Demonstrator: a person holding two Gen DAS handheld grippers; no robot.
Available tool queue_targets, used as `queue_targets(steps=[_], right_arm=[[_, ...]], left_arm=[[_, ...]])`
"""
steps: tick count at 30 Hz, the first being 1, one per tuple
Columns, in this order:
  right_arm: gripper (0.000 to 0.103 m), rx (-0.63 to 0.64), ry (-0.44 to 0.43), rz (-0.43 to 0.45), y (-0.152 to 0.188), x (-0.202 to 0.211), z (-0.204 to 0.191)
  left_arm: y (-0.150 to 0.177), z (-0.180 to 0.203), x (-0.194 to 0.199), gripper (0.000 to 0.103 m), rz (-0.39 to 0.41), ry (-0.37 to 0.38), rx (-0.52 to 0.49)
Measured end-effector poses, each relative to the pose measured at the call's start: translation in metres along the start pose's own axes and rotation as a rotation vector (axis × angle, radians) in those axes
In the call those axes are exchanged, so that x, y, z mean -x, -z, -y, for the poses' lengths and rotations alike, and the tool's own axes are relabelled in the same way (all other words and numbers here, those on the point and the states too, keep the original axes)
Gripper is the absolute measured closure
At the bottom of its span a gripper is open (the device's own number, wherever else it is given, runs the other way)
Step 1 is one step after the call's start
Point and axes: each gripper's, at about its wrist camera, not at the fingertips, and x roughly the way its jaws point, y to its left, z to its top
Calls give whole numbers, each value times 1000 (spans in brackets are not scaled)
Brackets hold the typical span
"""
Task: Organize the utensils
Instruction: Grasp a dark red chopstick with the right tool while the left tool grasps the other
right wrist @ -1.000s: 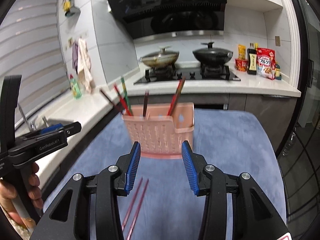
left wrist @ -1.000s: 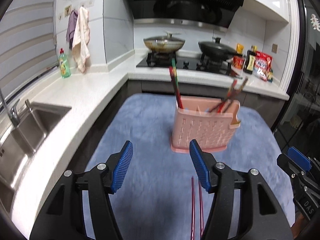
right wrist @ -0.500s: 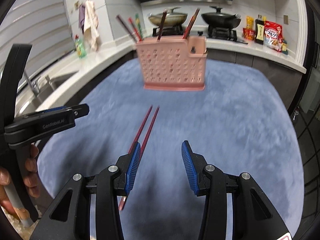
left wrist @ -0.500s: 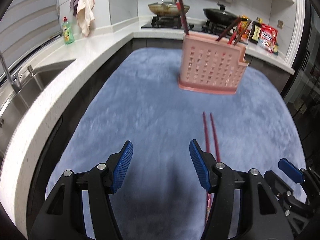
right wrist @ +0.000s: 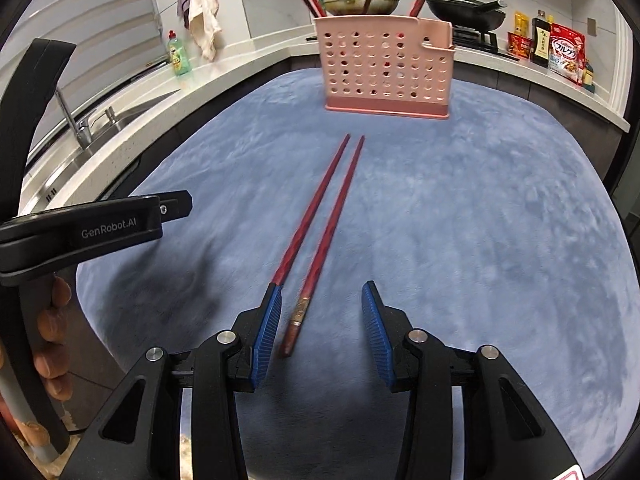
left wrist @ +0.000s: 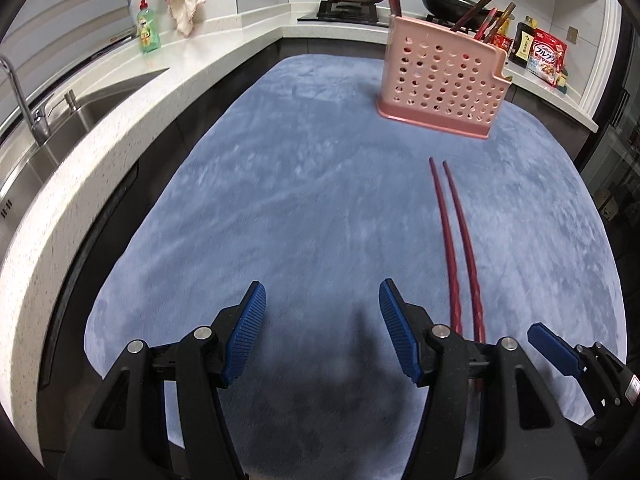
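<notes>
Two red chopsticks [right wrist: 324, 224] lie side by side on the blue mat [right wrist: 460, 220], pointing toward a pink perforated utensil holder [right wrist: 386, 70] that holds several chopsticks. My right gripper [right wrist: 320, 318] is open and low over the chopsticks' near ends; one end lies between its fingers, the other runs under the left finger. In the left wrist view the chopsticks [left wrist: 456, 240] lie right of my open, empty left gripper [left wrist: 322, 316], with the holder [left wrist: 442, 82] far ahead and the mat [left wrist: 280, 200] below.
A white counter [left wrist: 132, 92] with a sink [left wrist: 48, 132] and a green soap bottle [left wrist: 149, 32] runs along the left. A stove with pans [right wrist: 464, 12] and food packets [right wrist: 564, 54] stand behind the holder. The left gripper's body [right wrist: 92, 228] shows at left.
Both grippers have come down and tilted toward the mat. The right gripper now has the chopsticks' near ends at its fingers. Both stay open.
</notes>
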Motion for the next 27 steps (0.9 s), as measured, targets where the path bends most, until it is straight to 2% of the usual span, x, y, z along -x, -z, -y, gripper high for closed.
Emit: queue_targets(steps=[6,13,18,22,27], right_arm=[[79,-6,-7,-37,2,-12,-3],[85,-8,-4,-57,6,-21,-2],[96,-9,10,-51,9,-20,3],[97,-22,54,-34,12,-15,16],[97,-103,109,-26,16,-6,45]], left_arm=[[6,-5,-1,46,-9,-1,3],[8,-9,-4,46,-18,1,13],[10,-5,-6,46,-25,7,7],[11,4,-7,45,-31,21,-9],[16,20,-6,41,-34,56,-41]])
